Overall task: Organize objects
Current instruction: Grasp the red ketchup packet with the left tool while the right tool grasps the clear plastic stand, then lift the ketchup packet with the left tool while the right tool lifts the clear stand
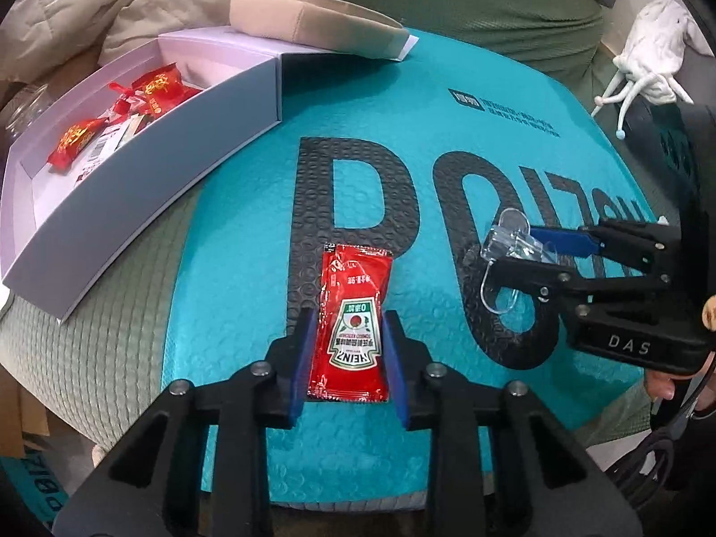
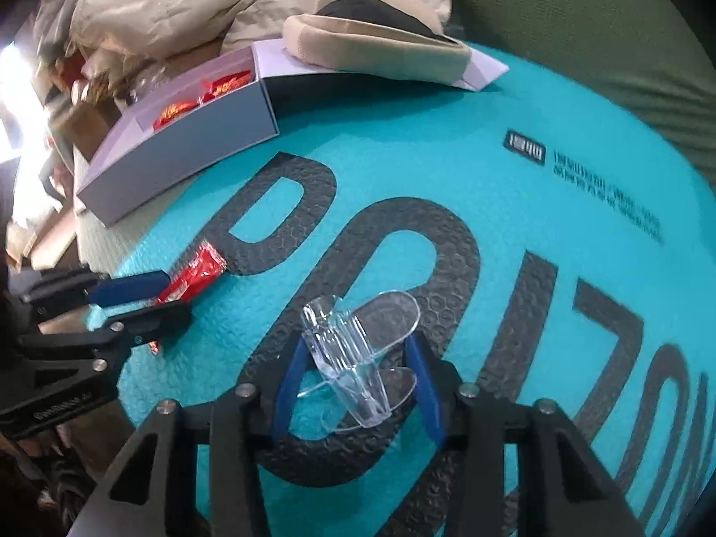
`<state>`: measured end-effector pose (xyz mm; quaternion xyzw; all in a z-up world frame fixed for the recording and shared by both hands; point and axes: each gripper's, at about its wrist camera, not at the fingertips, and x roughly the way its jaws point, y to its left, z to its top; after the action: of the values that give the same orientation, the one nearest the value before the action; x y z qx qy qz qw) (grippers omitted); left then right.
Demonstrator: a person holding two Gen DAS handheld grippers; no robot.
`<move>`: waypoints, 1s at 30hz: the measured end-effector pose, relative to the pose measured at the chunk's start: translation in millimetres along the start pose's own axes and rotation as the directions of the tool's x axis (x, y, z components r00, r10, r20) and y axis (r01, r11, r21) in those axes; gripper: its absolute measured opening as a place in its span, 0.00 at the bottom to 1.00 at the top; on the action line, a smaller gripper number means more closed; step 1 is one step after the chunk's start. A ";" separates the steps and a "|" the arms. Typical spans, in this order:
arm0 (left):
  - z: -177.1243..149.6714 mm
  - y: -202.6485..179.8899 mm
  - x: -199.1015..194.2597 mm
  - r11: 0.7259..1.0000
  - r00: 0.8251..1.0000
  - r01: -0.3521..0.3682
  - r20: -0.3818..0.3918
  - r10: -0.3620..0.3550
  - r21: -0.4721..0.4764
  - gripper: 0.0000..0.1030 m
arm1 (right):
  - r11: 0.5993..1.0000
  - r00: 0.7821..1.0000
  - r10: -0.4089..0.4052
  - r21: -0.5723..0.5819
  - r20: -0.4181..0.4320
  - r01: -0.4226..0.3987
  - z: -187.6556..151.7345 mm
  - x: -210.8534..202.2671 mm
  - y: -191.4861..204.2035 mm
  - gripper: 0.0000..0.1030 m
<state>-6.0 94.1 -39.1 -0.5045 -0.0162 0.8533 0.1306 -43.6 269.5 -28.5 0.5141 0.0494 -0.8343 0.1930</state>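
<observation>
The left claw [image 1: 345, 349] sits low over a red ketchup packet [image 1: 351, 326] lying flat on the teal bubble mailer [image 1: 250, 232]. Its blue pads [image 1: 300, 358] stand against the packet's two long edges, clamped on its near half. The packet looks light, soft and slick; its filling will shift under pressure, so squeezing hard across the belly risks bursting it. The flat sealed margins are the safer hold, and a grip by the side edges, as here, may let it buckle or slide out.

To the right, the right claw [image 2: 355, 371] straddles a clear plastic clip [image 2: 353, 358] resting on the black lettering of the mailer. The pads appear to meet the clip's sides, though the transparent plastic makes contact on the right hard to judge; I read it as a hold on the clip. The clip is stiff, light and glossy, likely to skate or pop free if pinched on its rounded wings; the thicker ridged middle offers firmer purchase.

Far left stands an open white box [image 1: 147, 170] already holding red snack packets [image 1: 156, 85], the probable destination for both items.
</observation>
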 end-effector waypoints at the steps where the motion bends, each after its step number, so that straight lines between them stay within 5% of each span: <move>1: 0.2 2.4 -0.7 1.000 1.000 0.020 0.001 -0.020 -0.012 0.22 | 1.000 1.000 0.003 -0.001 0.003 -0.003 -1.0 -0.8 -0.2 0.43; 4: 0.7 8.5 -1.2 0.983 0.987 0.157 -0.012 -0.159 -0.090 0.21 | 1.000 1.000 0.012 0.002 0.001 -0.012 -3.4 -2.9 -0.7 0.42; 9: -3.3 -5.3 -0.6 0.984 0.987 0.158 -0.023 -0.161 -0.079 0.21 | 0.999 1.000 0.015 0.029 -0.006 -0.015 -5.9 -9.9 -8.0 0.34; 19: -6.0 -19.6 -1.2 1.000 0.999 -0.010 -0.031 0.011 0.015 0.26 | 1.000 1.000 0.017 0.012 -0.005 -0.017 -18.0 -17.4 -5.7 0.33; 27: -0.9 -15.3 4.9 0.999 1.000 -0.030 -0.007 0.030 0.017 0.29 | 0.998 1.000 0.004 -0.065 0.002 -0.003 -20.5 -10.2 7.3 0.43; 30: 0.5 -21.8 7.7 0.998 0.999 -0.036 -0.008 0.036 0.056 0.45 | 0.996 1.000 0.007 -0.094 0.001 -0.007 -21.3 -9.7 12.5 0.49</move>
<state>-5.4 117.0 -42.0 -0.5048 0.0175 0.8533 0.1294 -17.2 266.6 -28.5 0.5039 0.0864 -0.8308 0.2199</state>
